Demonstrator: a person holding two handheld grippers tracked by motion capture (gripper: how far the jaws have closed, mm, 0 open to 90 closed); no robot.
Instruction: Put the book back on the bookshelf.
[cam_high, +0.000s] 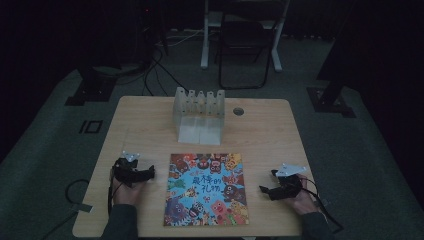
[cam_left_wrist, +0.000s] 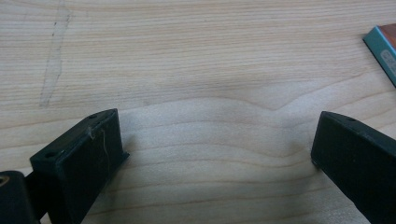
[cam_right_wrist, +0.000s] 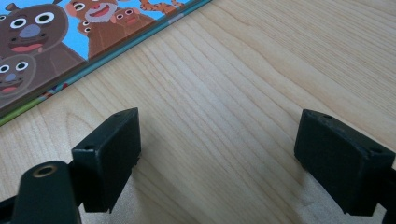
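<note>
A colourful picture book (cam_high: 206, 189) with cartoon animals lies closed and flat on the wooden table (cam_high: 140, 120), near its front edge. My left gripper (cam_high: 150, 173) rests on the table just left of the book, open, with bare wood between its jaws; a corner of the book (cam_left_wrist: 385, 49) shows at the upper right of the left gripper view. My right gripper (cam_high: 264, 190) rests to the right of the book, open too, nothing between its jaws. The book's edge (cam_right_wrist: 70, 42) crosses the upper left of the right gripper view.
A translucent white rack with several upright dividers (cam_high: 199, 114) stands at the table's back middle. A round cable hole (cam_high: 238, 111) sits right of it. Beyond the table are a folding chair (cam_high: 245, 45) and floor cables (cam_high: 155, 65).
</note>
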